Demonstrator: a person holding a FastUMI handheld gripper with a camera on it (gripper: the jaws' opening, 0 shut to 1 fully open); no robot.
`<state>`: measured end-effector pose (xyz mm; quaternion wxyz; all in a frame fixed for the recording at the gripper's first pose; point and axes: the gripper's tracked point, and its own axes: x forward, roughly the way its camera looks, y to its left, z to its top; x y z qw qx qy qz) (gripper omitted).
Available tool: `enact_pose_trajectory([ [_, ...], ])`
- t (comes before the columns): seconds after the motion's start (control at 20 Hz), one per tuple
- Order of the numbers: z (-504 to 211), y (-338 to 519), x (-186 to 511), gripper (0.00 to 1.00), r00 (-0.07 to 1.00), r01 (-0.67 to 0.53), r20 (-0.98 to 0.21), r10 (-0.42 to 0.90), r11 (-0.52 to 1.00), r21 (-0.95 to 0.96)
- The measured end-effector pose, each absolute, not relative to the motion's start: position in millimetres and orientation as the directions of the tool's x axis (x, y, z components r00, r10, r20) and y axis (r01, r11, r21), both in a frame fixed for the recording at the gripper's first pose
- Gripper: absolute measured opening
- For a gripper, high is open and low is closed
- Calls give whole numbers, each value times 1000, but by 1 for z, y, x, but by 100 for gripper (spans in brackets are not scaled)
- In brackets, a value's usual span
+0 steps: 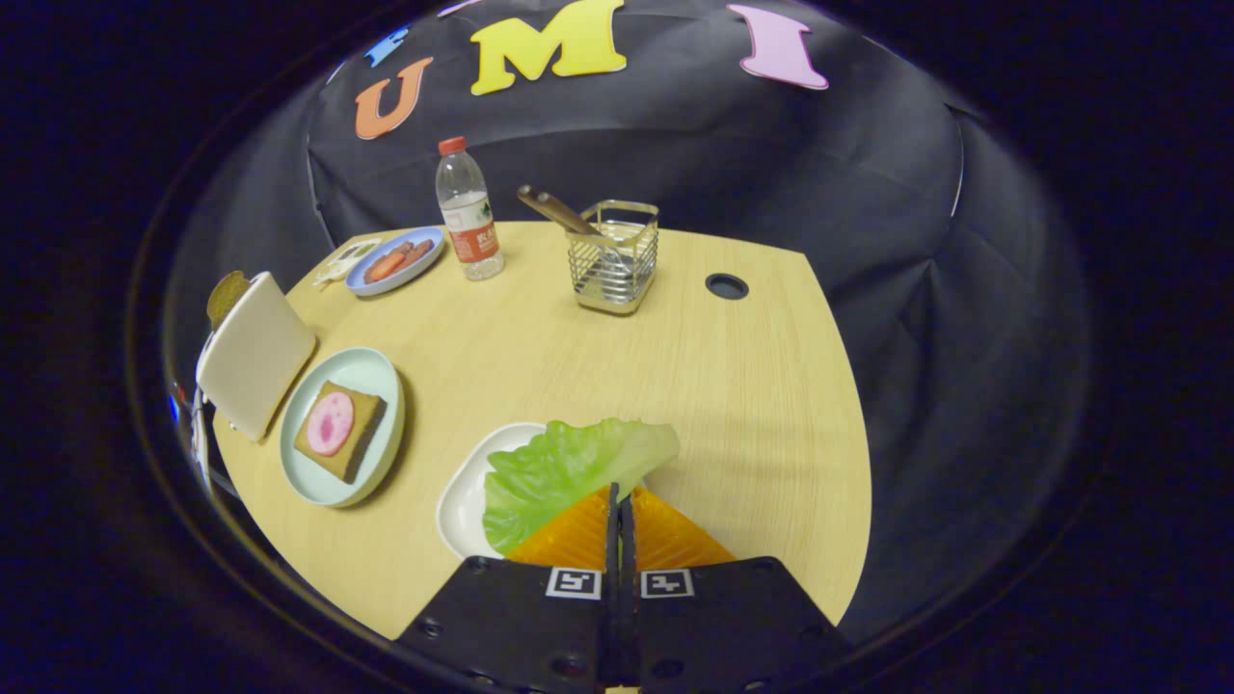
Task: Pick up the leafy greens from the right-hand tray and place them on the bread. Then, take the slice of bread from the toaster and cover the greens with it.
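Hand-held gripper [622, 496] fingers apparently pinch lettuce leaf [564, 467], lying crosswise.

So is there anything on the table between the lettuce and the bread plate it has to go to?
Nothing visible. The hand-held gripper is pinched shut on the lettuce leaf over the white tray. Bare table lies between it and the bread on the pale plate.
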<state>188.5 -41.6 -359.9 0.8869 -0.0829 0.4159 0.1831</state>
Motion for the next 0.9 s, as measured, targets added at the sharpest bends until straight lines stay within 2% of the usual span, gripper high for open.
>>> enact_pose_trajectory([
  [0.5,-289,30,127,1,642,-382,-725,248,924,-22],
  [0.9,-265,109,88,0,626,-404,-730,273,915,-4],
])
